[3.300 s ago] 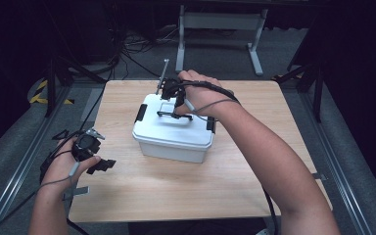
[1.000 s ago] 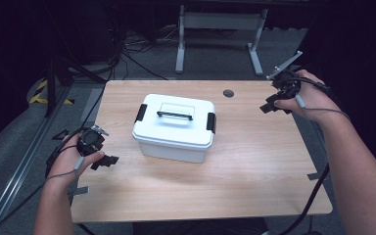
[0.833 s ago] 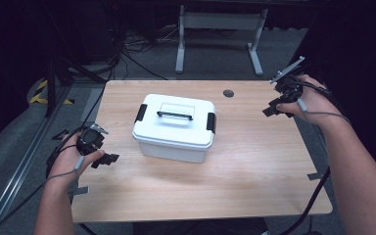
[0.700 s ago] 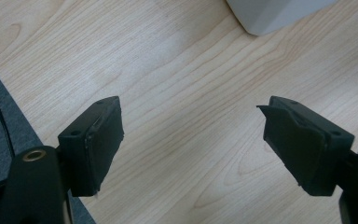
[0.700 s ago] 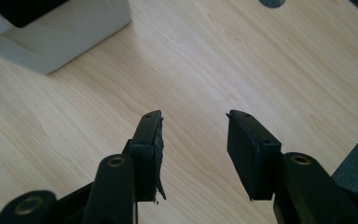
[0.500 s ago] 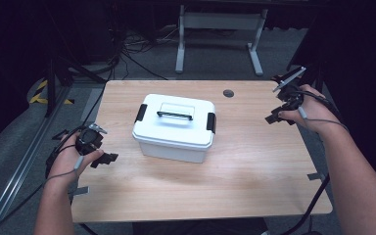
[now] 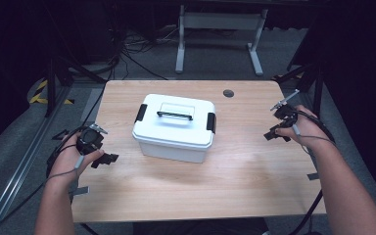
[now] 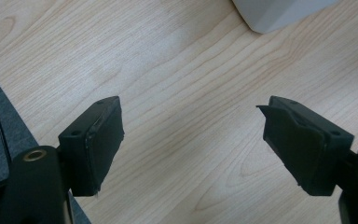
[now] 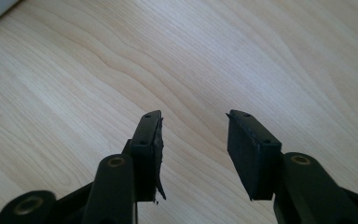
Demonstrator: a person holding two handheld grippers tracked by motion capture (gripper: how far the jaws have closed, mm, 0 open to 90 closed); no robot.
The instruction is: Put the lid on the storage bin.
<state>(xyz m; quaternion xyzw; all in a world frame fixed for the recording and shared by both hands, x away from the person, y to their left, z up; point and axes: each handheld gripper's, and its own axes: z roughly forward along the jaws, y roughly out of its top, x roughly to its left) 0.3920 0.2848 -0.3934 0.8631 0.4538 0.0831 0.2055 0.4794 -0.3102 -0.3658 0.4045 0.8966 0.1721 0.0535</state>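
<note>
White lidded storage box sits mid-desk, nearer the far edge, black handle on top, black latches at both ends. My left gripper hovers at the left edge — jaws spread wide, empty. My right gripper hovers at the right edge — jaws parted, holding nothing.

no text, label, brand, number or sign can be read on anything here.

Bare forearms; each hand grips a black gripper with 2 padded jaws and a trailing cable.
</note>
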